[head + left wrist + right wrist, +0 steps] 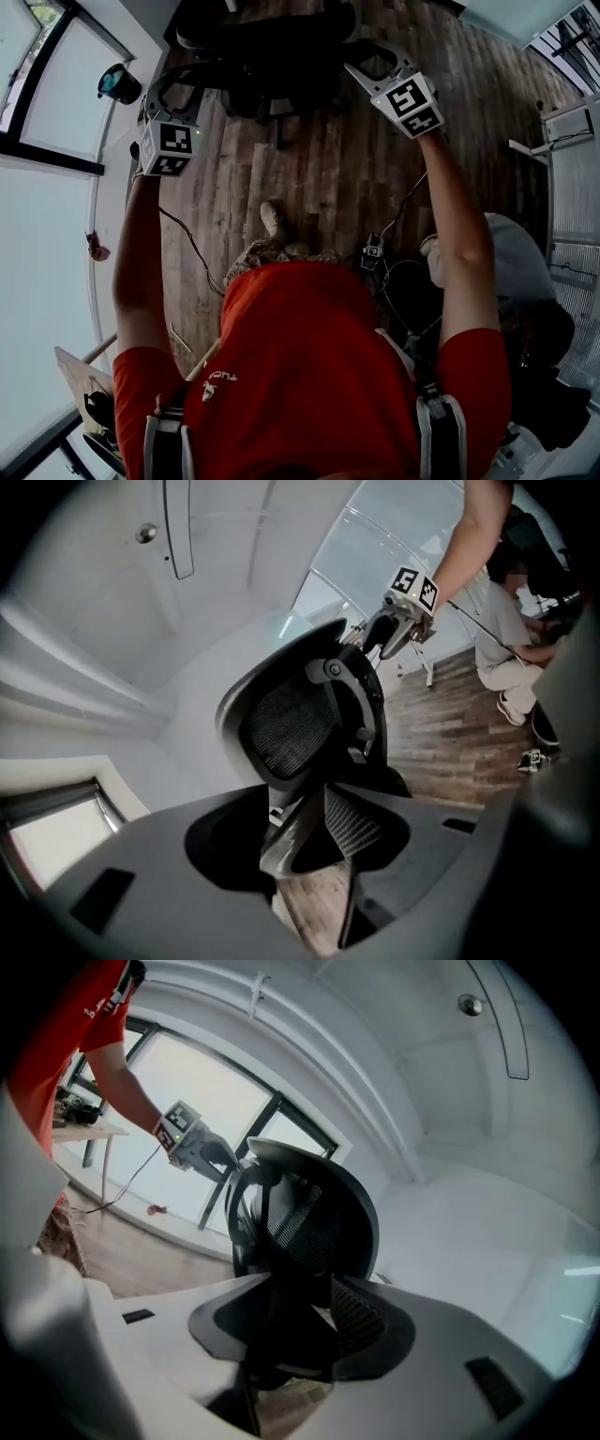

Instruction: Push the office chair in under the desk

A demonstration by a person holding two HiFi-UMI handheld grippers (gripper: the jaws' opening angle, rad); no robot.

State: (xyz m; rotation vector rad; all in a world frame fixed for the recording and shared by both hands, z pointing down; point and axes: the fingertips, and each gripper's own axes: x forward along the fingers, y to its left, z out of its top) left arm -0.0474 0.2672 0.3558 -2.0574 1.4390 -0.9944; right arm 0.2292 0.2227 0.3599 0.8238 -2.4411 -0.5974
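Risk: chair swivel | office chair [272, 47] stands ahead of you on the wood floor [319, 178], desk edge not discernible | left gripper [178, 89], right gripper [370, 58] both wide, clamping nothing | your uneven push could spin its back or slip off.

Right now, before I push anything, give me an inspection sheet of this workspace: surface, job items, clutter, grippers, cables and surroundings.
Surface: wood-plank floor, no work top in use.
Job's things: black office chair, mesh backrest facing the grippers; the desk cannot be made out.
Clutter: small device on the floor; dark round object by the window.
Grippers: left gripper and right gripper both have their jaws apart, aimed at the backrest, no grip seen.
Cables: thin cable trailing across the floor.
Surroundings: large window on the left; second person crouching on the right.
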